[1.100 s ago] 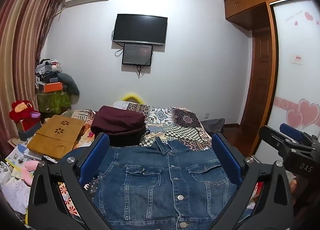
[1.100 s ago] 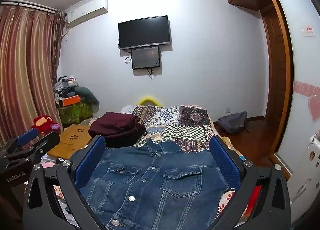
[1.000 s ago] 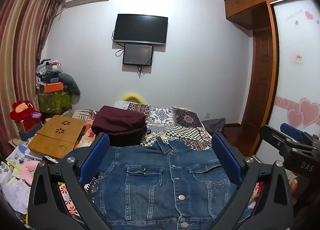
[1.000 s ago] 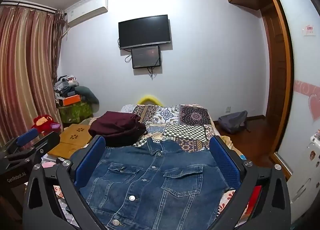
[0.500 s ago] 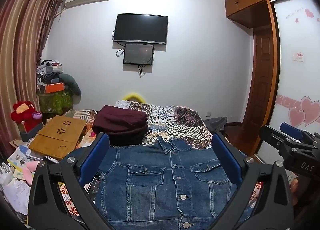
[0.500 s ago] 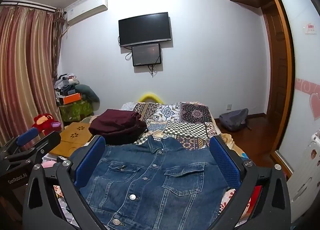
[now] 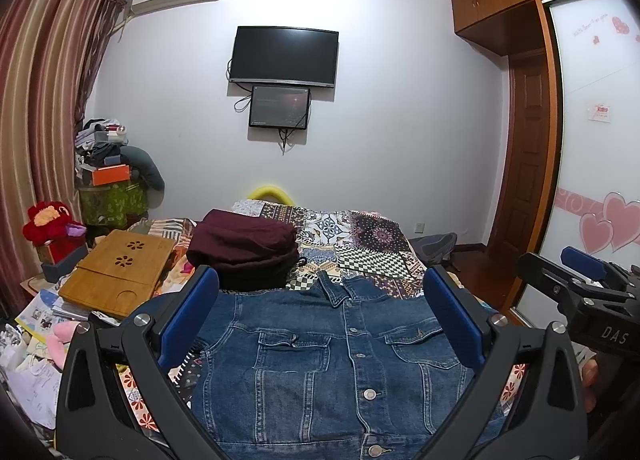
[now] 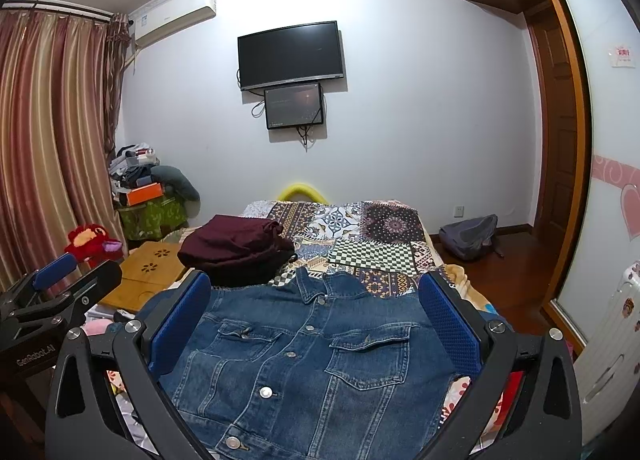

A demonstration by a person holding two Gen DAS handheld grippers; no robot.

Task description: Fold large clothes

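Patchwork bed cover [image 7: 372, 236] lies under our denim jacket [image 7: 332, 364], spread flat, front up, just before the maroon clothes pile [image 7: 244, 246]. It looks thick and heavy. We should pinch its shoulders. Left gripper [image 7: 320, 324] and right gripper [image 8: 314, 320] gape wide, holding nothing.

Above the denim jacket [image 7: 332, 364] the air is open, and both hand-held grippers, left [image 7: 320, 316] and right [image 8: 314, 318], hang over it with jaws spread wide. Just beyond the collar on the left, a pile of dark red clothes [image 7: 244, 248] blocks that side of the bed [image 7: 376, 244]; the patterned bedspread to its right lies bare. On the left edge, a wooden lap tray [image 7: 116, 268] and loose papers [image 7: 36, 316] crowd the approach. To the right, the floor [image 8: 516, 260] lies open up to a grey backpack [image 8: 470, 236].
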